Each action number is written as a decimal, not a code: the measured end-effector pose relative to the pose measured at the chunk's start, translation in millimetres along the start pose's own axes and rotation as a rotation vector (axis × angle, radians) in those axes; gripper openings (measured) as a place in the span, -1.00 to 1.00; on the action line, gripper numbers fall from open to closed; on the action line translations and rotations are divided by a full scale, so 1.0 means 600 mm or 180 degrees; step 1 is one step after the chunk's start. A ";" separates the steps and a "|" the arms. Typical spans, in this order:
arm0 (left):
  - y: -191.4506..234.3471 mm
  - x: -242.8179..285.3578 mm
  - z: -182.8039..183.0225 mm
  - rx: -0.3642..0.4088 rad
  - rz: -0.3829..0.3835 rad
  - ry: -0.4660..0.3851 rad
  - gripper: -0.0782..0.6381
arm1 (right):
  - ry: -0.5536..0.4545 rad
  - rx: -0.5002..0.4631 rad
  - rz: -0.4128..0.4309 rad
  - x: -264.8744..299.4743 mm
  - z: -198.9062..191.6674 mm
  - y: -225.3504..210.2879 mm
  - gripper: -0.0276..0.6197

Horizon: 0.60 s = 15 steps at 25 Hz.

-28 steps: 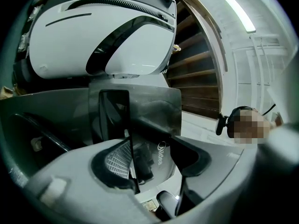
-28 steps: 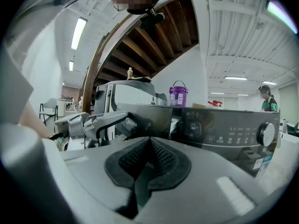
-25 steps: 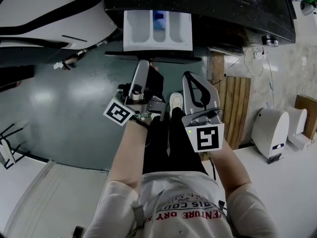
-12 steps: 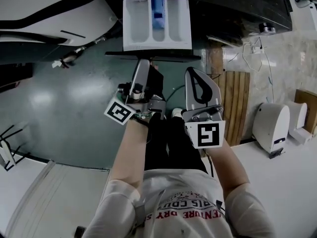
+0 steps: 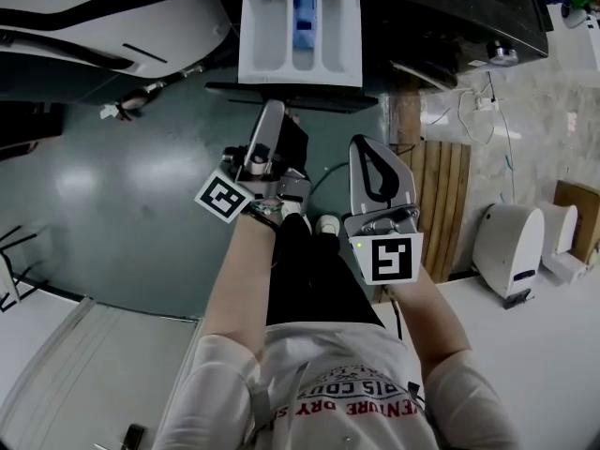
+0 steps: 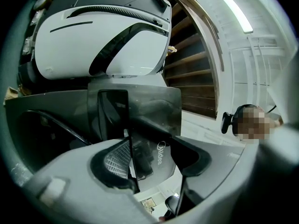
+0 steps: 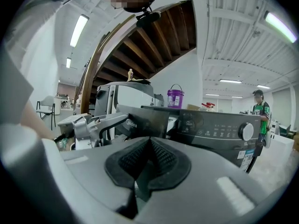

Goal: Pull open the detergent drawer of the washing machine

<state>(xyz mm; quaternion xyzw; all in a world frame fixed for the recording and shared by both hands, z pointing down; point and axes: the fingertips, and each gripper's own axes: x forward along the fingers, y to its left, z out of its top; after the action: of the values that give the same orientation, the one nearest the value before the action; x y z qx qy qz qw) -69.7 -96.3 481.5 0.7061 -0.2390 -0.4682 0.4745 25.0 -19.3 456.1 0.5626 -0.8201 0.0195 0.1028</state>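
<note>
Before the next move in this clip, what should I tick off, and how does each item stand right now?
1. Detergent drawer out of the washing machine: ok, it is pulled well out and open to the head view.
2. Left hand-held gripper jaws apart: ok.
3. Left hand-held gripper clear of the drawer's dark front panel: cannot tell; the panel stands right at its tips.
4. Right hand-held gripper shut and empty: ok, its pads meet with nothing between them.
5. Right hand-held gripper away from the drawer: ok, the head view shows it short of the drawer.
</note>
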 end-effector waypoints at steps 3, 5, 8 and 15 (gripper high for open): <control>0.001 -0.001 0.001 0.0001 0.0012 -0.0014 -0.05 | -0.0017 -0.0020 0.0020 -0.017 0.005 0.000 -0.91; 0.001 -0.003 0.001 0.0009 0.0106 -0.0054 -0.04 | -0.0005 -0.0029 0.0029 -0.029 0.009 -0.004 -0.91; 0.003 -0.021 -0.007 0.0080 0.0326 -0.0067 0.05 | -0.0030 -0.0041 0.0037 -0.043 0.021 -0.013 -0.91; -0.045 -0.040 -0.032 0.0311 0.0426 0.0045 0.18 | -0.0054 -0.0021 0.0101 -0.064 0.047 -0.009 -0.91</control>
<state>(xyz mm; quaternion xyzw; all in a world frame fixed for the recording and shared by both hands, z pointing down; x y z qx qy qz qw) -66.4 -57.0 470.0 0.7141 -0.3048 -0.4182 0.4714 39.0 10.2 420.9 0.5494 -0.8298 0.0137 0.0974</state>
